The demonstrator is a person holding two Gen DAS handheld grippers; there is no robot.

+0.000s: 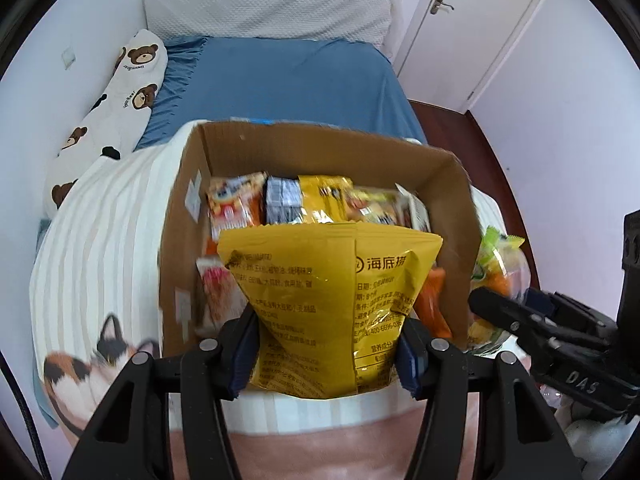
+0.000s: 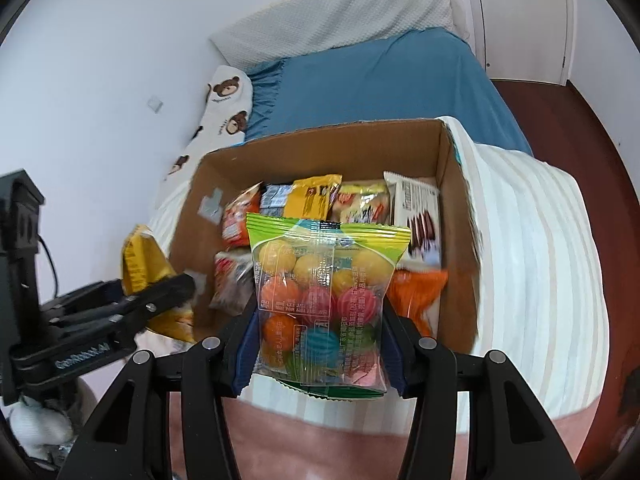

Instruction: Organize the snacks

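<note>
Currently, in the left wrist view, my left gripper (image 1: 326, 354) is clenched on a yellow snack bag (image 1: 328, 300), pads pressing its lower sides, and the bag hangs upright in front of the near wall of the cardboard box (image 1: 188, 208). The box sits on a striped blanket (image 1: 100, 240) on the bed and already carries a row of packets (image 1: 304, 200) along its far side. I judge the step in hand to be the carry: each hand has a snack and neither is placed yet. This view alone shows the yellow bag's printed back and, at the right edge, my right gripper (image 1: 494, 308) from the side, with a glimpse of its colourful load. In the right wrist view, my right gripper (image 2: 316, 350) grasps a clear bag of coloured candy balls (image 2: 320, 300), also upright before the box (image 2: 456, 208). Only here do I see the white chocolate-biscuit pack (image 2: 416, 208) by the right wall and the free floor space near the front. The next move, as I judge it, calls for clearing the near wall, lowering each bag into an open spot, then releasing.
</note>
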